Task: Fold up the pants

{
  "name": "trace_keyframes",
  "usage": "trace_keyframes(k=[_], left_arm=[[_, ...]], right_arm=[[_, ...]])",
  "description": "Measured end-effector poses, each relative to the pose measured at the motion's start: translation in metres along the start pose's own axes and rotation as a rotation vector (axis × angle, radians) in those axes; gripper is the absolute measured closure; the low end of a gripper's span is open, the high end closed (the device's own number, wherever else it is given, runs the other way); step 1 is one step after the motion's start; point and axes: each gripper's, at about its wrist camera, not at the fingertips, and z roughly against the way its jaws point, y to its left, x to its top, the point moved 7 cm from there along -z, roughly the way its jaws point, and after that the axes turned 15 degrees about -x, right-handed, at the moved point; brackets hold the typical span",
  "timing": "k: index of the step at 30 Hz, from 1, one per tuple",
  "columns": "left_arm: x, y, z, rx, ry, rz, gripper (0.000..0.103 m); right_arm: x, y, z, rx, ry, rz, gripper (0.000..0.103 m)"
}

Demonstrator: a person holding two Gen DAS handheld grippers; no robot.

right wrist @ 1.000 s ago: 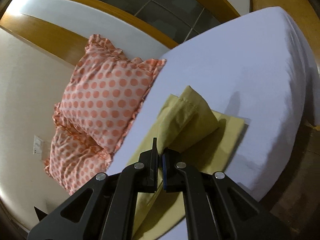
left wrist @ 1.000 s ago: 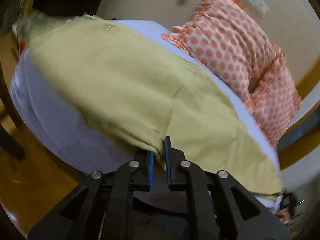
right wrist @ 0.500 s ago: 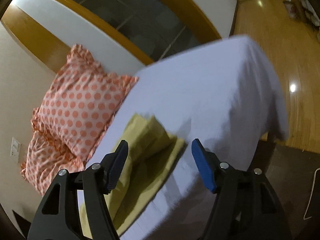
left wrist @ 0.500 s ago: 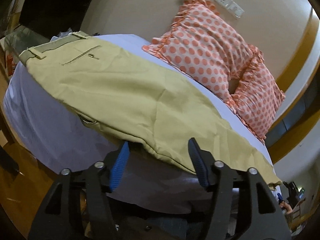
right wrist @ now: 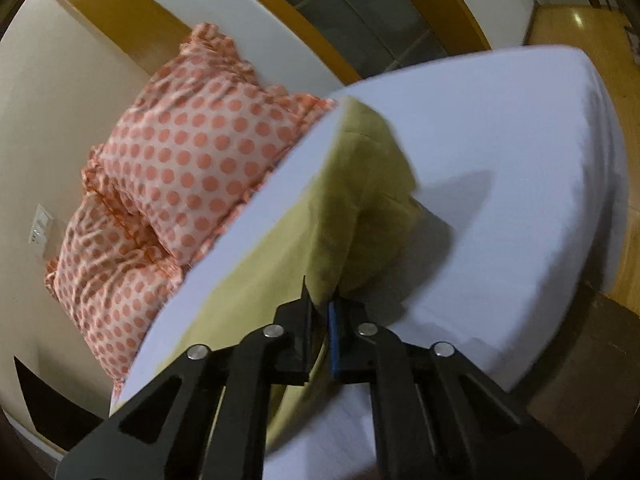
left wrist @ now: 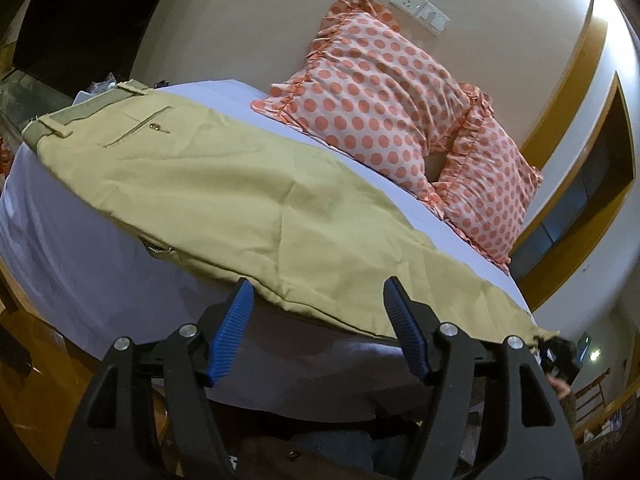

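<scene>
Khaki pants [left wrist: 224, 196] lie lengthwise on the white bed [left wrist: 80, 264], waistband at the far left, leg hems to the right. My left gripper [left wrist: 318, 306] is open and empty, just short of the pants' near edge at mid-leg. In the right wrist view my right gripper [right wrist: 322, 304] is shut on the hem end of the pants [right wrist: 360, 208] and lifts that fabric off the bed [right wrist: 520, 200].
Two orange polka-dot pillows [left wrist: 392, 104] lean against the wall behind the pants; they also show in the right wrist view [right wrist: 188, 160]. Wall sockets [left wrist: 420, 12] sit above them. Wooden floor [right wrist: 628, 248] lies beyond the bed's edge.
My left gripper let go of the pants' edge and stayed open, backing off slightly. My right gripper opened half a second ago, then closed again on the hem end and raised it.
</scene>
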Motion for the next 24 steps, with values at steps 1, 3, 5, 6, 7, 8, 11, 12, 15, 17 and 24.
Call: trace_keyframes(k=[1, 3, 5, 6, 7, 8, 11, 12, 15, 17, 24], left_arm=[[0.0, 0.0, 0.002, -0.003, -0.003, -0.005, 0.033], [0.0, 0.0, 0.007, -0.008, -0.014, -0.014, 0.029], [-0.001, 0.001, 0.011, -0.005, -0.021, -0.013, 0.028], [-0.002, 0.001, 0.011, -0.002, -0.021, -0.012, 0.027], [-0.004, 0.002, 0.011, 0.004, -0.018, -0.011, 0.026], [-0.006, 0.003, 0.01, 0.011, -0.013, -0.011, 0.025], [-0.011, 0.005, 0.006, 0.024, 0.008, -0.016, 0.023], [-0.013, 0.006, 0.003, 0.028, 0.019, -0.019, 0.022], [-0.017, 0.007, -0.003, 0.041, 0.046, -0.043, 0.02], [-0.02, 0.007, -0.008, 0.045, 0.066, -0.065, 0.018], [-0.025, 0.013, -0.03, 0.03, 0.11, -0.054, 0.017]], right_arm=[[0.005, 0.016, 0.006, 0.025, -0.027, 0.021, 0.097], [0.009, 0.071, 0.022, 0.129, -0.067, 0.112, 0.098], [-0.004, 0.13, 0.038, 0.256, -0.064, 0.212, 0.098], [-0.017, 0.161, 0.046, 0.326, -0.047, 0.265, 0.098], [-0.041, 0.199, 0.056, 0.417, -0.015, 0.339, 0.098], [-0.058, 0.219, 0.061, 0.465, 0.009, 0.386, 0.098], [-0.16, 0.288, 0.074, 0.608, 0.186, 0.66, 0.097], [-0.196, 0.299, 0.074, 0.615, 0.26, 0.773, 0.094], [-0.265, 0.301, 0.072, 0.58, 0.406, 0.965, 0.063], [-0.257, 0.293, 0.074, 0.569, 0.367, 0.942, 0.032], [-0.194, 0.264, 0.059, 0.51, 0.311, 0.738, 0.018]])
